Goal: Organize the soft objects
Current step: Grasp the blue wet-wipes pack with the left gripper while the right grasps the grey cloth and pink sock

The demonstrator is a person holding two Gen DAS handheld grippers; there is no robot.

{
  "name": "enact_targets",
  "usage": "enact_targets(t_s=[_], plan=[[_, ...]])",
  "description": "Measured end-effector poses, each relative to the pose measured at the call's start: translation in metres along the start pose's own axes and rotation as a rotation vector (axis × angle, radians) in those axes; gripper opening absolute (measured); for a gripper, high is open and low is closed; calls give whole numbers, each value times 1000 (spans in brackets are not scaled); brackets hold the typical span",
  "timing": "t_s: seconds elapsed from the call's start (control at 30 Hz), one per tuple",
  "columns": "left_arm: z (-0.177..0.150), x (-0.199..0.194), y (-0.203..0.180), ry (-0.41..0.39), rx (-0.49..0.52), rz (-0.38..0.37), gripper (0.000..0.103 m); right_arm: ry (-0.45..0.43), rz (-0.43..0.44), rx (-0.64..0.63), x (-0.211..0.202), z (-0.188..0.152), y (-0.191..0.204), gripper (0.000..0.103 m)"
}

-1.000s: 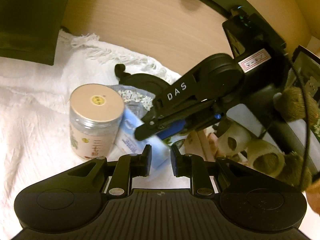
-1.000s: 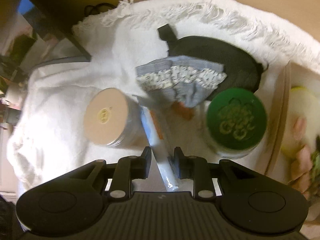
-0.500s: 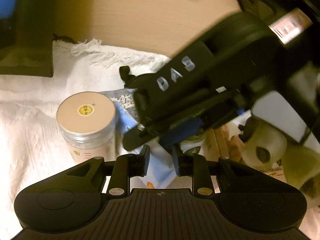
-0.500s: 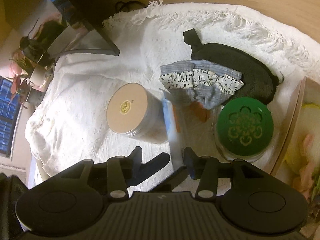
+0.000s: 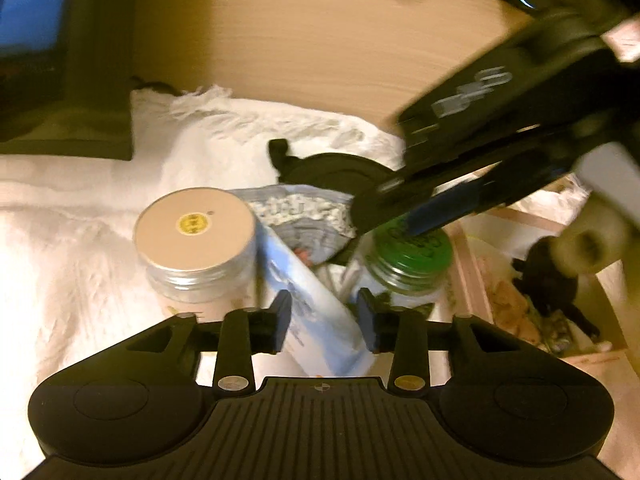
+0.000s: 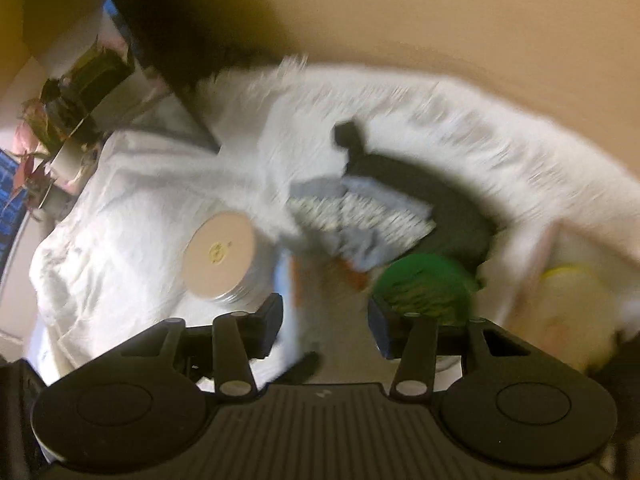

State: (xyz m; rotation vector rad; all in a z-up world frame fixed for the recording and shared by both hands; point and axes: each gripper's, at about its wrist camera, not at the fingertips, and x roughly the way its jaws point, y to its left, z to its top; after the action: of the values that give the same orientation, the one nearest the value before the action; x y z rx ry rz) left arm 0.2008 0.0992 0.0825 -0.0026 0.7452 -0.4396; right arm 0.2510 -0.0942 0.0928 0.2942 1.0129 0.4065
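Observation:
A light blue tube (image 5: 316,312) lies slanted on the white fringed towel (image 5: 80,248), between a beige-lidded jar (image 5: 194,226) and a green-lidded jar (image 5: 412,244). My left gripper (image 5: 324,320) straddles the tube with its jaws opening, and a gap shows on the right side. A grey-blue patterned cloth (image 5: 304,216) rests on a black pouch (image 5: 328,168) behind the jars. My right gripper (image 6: 326,324) hangs open and empty above the towel (image 6: 140,200), and its arm crosses the left wrist view from the upper right. The right wrist view is blurred.
A shallow box (image 5: 472,280) at the right holds plush toys (image 5: 592,244). A dark monitor (image 5: 60,60) stands at the back left on the wooden desk (image 5: 300,40). Potted plants (image 6: 60,120) sit past the towel's left side.
The right gripper has let go of the tube, opened and lifted away. The left gripper, earlier shut on the tube, has widened its jaws around it.

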Motion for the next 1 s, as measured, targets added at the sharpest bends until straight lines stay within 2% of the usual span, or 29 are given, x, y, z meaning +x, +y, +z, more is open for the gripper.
enact_targets(t_s=[0.17,0.37,0.53,0.7,0.87,1.0], plan=[[-3,-2,10,-8,-34,15,57,-67,-45,21,-28,-2,-20,48],[-7,4,19,-8,-120,31,73,-66,-50,34,-30,-9,-36,48],[-6,22,16,17,-169,13,82,-88,-136,-82,-26,-10,-22,48],[-5,39,3,41,-150,26,86,-159,-216,-230,-33,-2,-2,51],[-6,27,-4,3,-72,81,86,-182,-239,-215,-32,3,-4,56],[-5,14,-4,-4,-61,134,86,-145,-180,-168,-25,0,-10,56]])
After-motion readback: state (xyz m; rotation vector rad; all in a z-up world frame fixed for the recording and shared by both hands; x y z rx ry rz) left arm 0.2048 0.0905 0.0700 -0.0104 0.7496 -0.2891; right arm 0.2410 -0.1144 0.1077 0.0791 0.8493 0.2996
